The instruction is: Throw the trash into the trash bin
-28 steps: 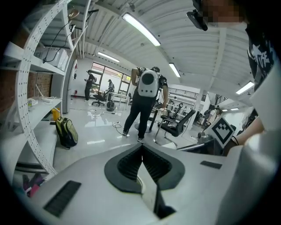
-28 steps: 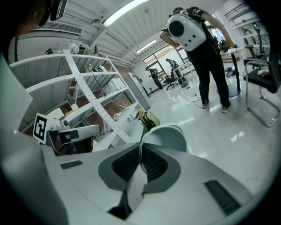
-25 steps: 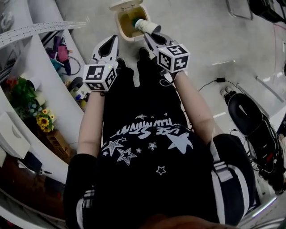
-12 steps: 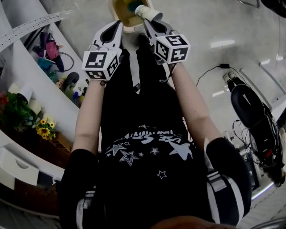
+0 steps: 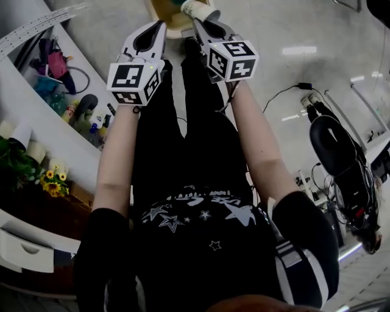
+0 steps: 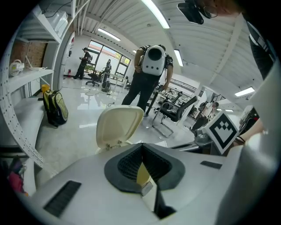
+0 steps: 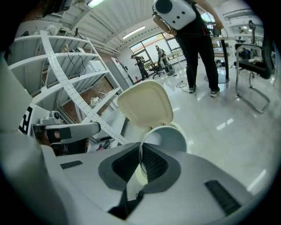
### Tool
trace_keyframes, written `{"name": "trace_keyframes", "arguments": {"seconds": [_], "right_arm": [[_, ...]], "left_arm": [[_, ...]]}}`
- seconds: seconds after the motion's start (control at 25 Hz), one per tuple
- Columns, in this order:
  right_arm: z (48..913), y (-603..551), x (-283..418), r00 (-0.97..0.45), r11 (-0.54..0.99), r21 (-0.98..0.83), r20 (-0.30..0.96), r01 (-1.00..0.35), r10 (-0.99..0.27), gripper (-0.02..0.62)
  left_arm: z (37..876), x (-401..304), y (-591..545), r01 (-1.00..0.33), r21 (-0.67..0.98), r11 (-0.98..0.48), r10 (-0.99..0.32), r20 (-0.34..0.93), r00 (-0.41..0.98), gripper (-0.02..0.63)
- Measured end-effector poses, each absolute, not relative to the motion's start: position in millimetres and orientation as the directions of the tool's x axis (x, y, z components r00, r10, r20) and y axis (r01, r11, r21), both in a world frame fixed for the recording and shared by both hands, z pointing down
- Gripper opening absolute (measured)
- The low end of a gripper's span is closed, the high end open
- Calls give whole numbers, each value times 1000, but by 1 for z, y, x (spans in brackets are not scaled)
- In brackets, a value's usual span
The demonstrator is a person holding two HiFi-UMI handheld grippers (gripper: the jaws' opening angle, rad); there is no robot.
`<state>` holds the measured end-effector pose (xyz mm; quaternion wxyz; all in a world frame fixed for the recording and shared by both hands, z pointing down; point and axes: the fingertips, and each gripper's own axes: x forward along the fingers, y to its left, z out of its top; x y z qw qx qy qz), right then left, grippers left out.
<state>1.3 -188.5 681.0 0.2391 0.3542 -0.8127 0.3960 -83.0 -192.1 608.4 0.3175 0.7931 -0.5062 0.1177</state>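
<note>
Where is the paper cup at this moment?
The paper cup is at the head view's top centre, its rim pinched in the right gripper, over the right edge of the open trash bin.

Trash bin [image 5: 167,12]: cream, its raised lid [image 7: 145,105] the same. Paper cup [image 5: 199,10]: white. Left gripper [image 5: 159,25] and right gripper [image 5: 200,24]: white shells, dark grey ribbed pads, cubes with black-and-white square markers. Person's top [image 5: 201,225]: black, white stars and lettering; sleeve [image 5: 298,262] black, white-striped. Flowers [image 5: 52,180], near left: yellow. Floor [image 5: 274,36]: pale grey, glossy.
</note>
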Motion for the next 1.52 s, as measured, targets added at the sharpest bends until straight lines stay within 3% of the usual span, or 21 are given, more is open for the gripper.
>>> {"name": "trace_keyframes", "arguments": {"seconds": [0.24, 0.52, 0.72, 0.96, 1.52], "right_arm": [[707, -188, -4, -615, 427, -461, 698, -778, -367, 14], [719, -187, -19, -633, 443, -477, 701, -759, -330, 18], [726, -186, -25, -636, 442, -486, 710, -754, -304, 153], [732, -182, -24, -626, 471, -464, 729, -750, -278, 206], [753, -187, -26, -575, 478, -430, 790, -766, -211, 206]], "left_arm": [[633, -88, -190, -885, 411, -218, -728, 536, 428, 11], [638, -84, -184, -875, 420, -240, -711, 538, 453, 11], [643, -87, -181, -875, 428, -225, -711, 542, 448, 11], [646, -89, -180, -878, 425, -222, -708, 549, 445, 11], [668, -98, -190, -888, 411, -207, -702, 570, 427, 11]]}}
